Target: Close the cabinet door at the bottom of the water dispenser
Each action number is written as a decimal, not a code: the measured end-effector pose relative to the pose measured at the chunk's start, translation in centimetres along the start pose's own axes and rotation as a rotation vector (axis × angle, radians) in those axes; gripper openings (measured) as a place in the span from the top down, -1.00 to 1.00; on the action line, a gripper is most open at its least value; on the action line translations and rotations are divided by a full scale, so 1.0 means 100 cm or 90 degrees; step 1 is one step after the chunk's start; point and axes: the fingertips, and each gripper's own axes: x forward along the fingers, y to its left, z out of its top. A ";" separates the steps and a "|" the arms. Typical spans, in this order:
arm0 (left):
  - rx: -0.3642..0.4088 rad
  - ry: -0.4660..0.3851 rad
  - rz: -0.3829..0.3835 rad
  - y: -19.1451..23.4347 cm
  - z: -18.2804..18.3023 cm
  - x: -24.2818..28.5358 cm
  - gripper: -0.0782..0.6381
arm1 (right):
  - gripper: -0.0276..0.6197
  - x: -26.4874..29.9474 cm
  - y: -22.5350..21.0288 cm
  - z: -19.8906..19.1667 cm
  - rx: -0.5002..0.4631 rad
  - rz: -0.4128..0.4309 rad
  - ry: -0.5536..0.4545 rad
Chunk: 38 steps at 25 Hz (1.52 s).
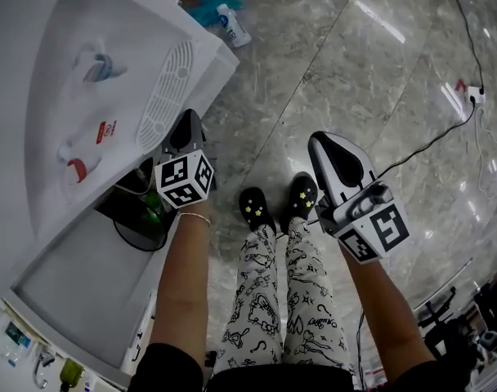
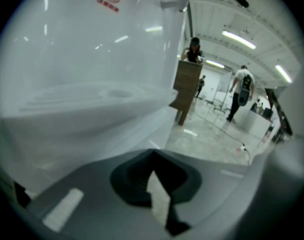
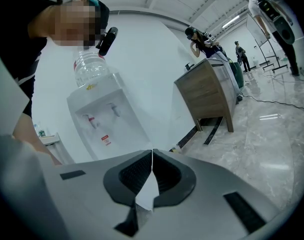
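The white water dispenser [image 1: 109,47] fills the left of the head view, seen from above, with its two taps and drip grille [image 1: 167,96]. Beneath the grille a dark cabinet opening [image 1: 134,211] shows something green inside. A flat grey door panel [image 1: 85,284] stands swung out beside it. My left gripper [image 1: 185,122] is shut and empty, right at the dispenser's front below the grille. In the left gripper view the white dispenser front [image 2: 87,84] looms close beyond the left gripper [image 2: 152,155]. My right gripper [image 1: 317,142] hangs shut and empty over the floor. The right gripper [image 3: 152,152] view shows the dispenser [image 3: 104,119] farther off.
My feet in black shoes [image 1: 257,207] stand on the marble floor between the grippers. A plastic bottle [image 1: 232,24] lies behind the dispenser. A power strip [image 1: 471,96] and its cable run at the right. A wooden cabinet [image 3: 207,91] stands by the wall; people stand in the hall.
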 end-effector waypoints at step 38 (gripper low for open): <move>0.118 -0.091 -0.203 -0.165 0.056 -0.166 0.79 | 0.86 -0.045 0.048 0.001 -0.048 0.062 0.025</move>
